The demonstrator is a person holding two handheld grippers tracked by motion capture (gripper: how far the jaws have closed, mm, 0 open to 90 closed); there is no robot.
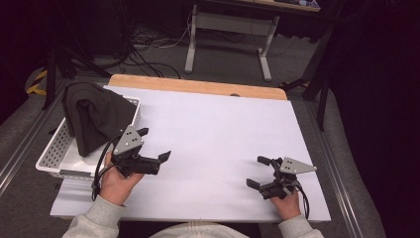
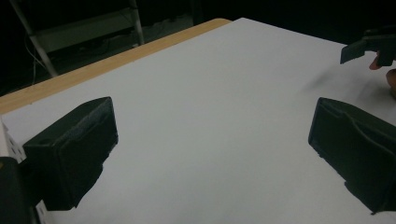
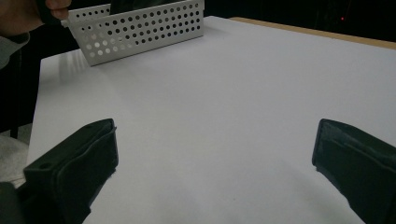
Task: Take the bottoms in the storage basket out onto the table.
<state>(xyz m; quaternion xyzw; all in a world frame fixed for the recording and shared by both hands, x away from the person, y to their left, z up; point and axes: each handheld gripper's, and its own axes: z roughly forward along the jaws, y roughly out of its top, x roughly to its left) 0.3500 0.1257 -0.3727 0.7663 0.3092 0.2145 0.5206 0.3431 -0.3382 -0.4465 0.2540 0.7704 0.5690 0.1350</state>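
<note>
A white sheet [image 1: 218, 144] covers the wooden worktop [image 1: 198, 86]. At twelve o'clock beyond it stands a grey-legged desk [image 1: 230, 25], with cables [image 1: 143, 47] tangled at eleven o'clock.

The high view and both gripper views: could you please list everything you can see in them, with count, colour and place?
Basket: one, white with round holes, at the table's left edge.
Cloth: one, black, heaped in the basket and hanging over its rim.
Table: one, white top with a wooden strip along the far edge.
Desk frame: one, pale grey, on the floor beyond the table.
Cables: several, black, on the floor at the far left.
Left tongs: one, black with a grey plate, open, beside the basket.
Right tongs: one, black with a grey plate, open, near right of the table.
Hands: two, in grey sleeves, at the near edge.
</note>
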